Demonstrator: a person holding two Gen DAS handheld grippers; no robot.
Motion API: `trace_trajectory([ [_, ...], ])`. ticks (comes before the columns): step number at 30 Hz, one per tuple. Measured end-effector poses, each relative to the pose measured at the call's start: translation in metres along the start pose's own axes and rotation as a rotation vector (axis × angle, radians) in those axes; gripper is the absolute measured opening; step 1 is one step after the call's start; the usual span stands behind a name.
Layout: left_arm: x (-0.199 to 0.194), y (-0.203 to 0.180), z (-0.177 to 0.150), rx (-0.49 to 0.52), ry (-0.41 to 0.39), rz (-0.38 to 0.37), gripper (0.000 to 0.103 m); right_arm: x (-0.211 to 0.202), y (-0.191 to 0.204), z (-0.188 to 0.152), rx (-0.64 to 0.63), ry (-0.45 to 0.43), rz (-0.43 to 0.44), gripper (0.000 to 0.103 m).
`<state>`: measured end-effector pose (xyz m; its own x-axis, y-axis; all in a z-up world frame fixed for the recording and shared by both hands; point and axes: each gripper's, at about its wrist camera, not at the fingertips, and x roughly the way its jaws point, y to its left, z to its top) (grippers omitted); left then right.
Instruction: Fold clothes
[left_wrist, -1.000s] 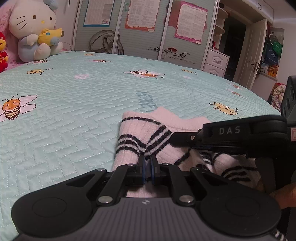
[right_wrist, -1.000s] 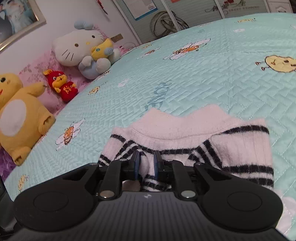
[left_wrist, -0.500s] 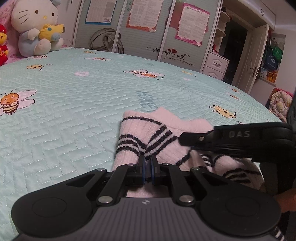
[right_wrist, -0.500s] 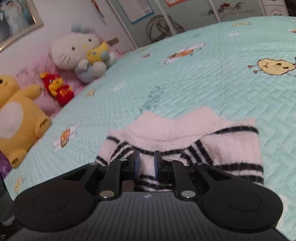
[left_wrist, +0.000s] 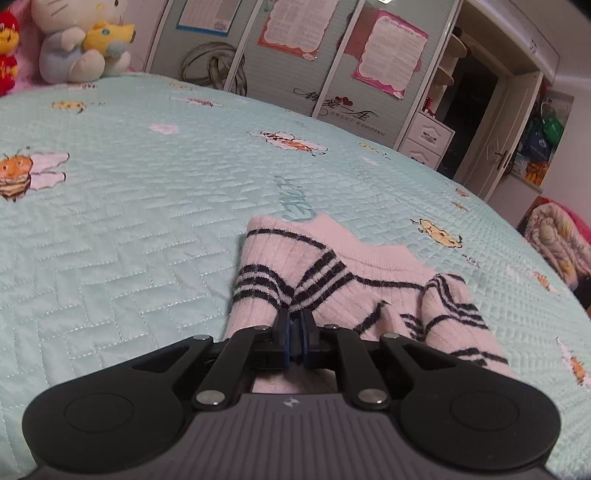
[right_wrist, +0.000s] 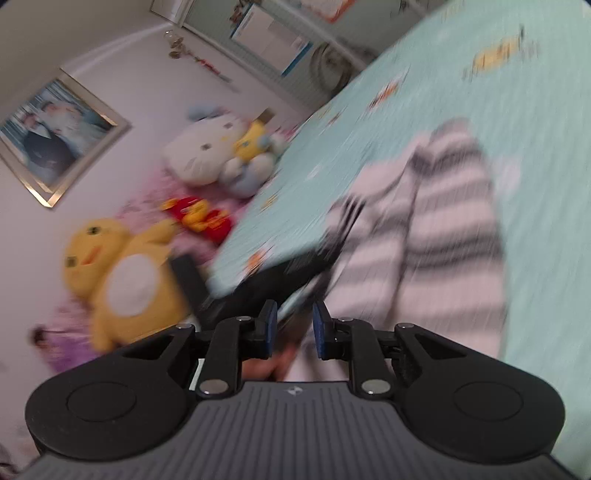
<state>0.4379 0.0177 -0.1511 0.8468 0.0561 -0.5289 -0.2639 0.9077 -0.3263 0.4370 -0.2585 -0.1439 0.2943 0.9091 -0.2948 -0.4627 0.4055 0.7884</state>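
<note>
A pale pink sweater (left_wrist: 332, 280) with black stripes lies folded on the teal quilted bedspread (left_wrist: 129, 229), collar toward the far side. My left gripper (left_wrist: 294, 317) is shut on the sweater's near edge, with fabric pinched between its blue pads. The right wrist view is blurred and tilted, with the sweater (right_wrist: 424, 236) ahead and to the right. My right gripper (right_wrist: 294, 314) is off the sweater with its jaws opening and nothing pressed between its pads. A black gripper body (right_wrist: 266, 280) and part of a hand (right_wrist: 266, 365) show just beyond it.
Plush toys sit at the head of the bed: a white cat (left_wrist: 74, 44), a yellow bear (right_wrist: 122, 277) and a small red one (right_wrist: 199, 218). A wardrobe with posters (left_wrist: 295, 55), a doorway (left_wrist: 472, 110) and a bundled quilt (left_wrist: 554, 243) lie beyond the bed.
My right gripper let go of the sweater, opened, rolled and swung away sideways, leaving the left wrist view. My left gripper kept its hold and stayed put.
</note>
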Motion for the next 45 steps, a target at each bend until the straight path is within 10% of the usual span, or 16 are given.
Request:
trace_trajectory([
  [2,0.001,-0.003,0.001,0.016,0.005,0.009,0.010,-0.001,-0.004,-0.017,0.000,0.014,-0.026,0.028],
  [5,0.002,-0.015,0.003,0.086,0.014,0.045,0.010,0.004,-0.034,-0.035,0.016,-0.015,-0.044,0.000],
  [12,-0.045,-0.031,0.023,0.156,0.057,0.046,0.008,0.006,-0.046,-0.032,0.062,-0.013,0.035,0.000],
  [17,-0.115,-0.050,-0.005,0.149,0.140,-0.182,0.010,0.005,-0.053,-0.031,0.096,-0.014,0.074,0.000],
  [22,-0.116,-0.048,-0.078,0.186,0.264,-0.141,0.011,0.005,-0.055,-0.029,0.116,-0.017,0.092,0.000],
  [32,-0.141,-0.052,-0.058,0.138,0.266,-0.081,0.010,-0.010,-0.044,-0.031,0.171,-0.015,0.031,0.000],
  [36,-0.209,-0.059,-0.066,0.206,0.212,-0.145,0.022,-0.067,-0.006,-0.060,0.189,-0.030,0.082,0.044],
  [41,-0.251,-0.053,-0.124,0.276,0.310,-0.173,0.026,-0.126,0.038,-0.133,0.137,0.050,0.043,0.043],
  [45,-0.260,-0.023,-0.148,0.120,0.299,-0.133,0.029,-0.139,0.050,-0.186,0.155,0.072,0.002,0.039],
])
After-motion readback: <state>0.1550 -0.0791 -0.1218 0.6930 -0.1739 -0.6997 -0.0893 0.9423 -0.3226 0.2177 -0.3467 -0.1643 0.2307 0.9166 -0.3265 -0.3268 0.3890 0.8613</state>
